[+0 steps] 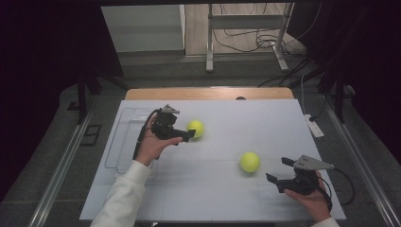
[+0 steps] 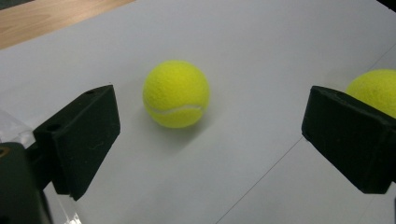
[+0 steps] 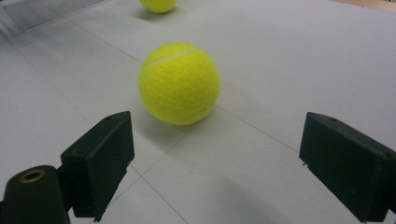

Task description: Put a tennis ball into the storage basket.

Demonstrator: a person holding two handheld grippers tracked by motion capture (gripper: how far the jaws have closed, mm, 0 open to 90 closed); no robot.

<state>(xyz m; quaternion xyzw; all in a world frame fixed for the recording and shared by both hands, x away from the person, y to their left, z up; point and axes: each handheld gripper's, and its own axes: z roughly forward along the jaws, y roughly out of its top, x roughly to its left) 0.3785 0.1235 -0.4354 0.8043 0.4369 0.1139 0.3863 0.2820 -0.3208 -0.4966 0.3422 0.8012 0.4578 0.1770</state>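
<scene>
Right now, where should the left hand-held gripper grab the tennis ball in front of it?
Across its widest middle. The tennis ball is round and rests free on the white table, so the open left hand-held gripper can probably move straight ahead until one jaw flanks each side.

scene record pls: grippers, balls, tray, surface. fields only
left gripper: open, nothing between the jaws, just short of far ball
right gripper: open, empty, facing near ball across a gap
far ball: yellow tennis ball, on the sheet
near ball: yellow tennis ball, on the sheet, untouched
tray: clear plastic, at the sheet's left edge
surface: white sheet over a wooden table
</scene>
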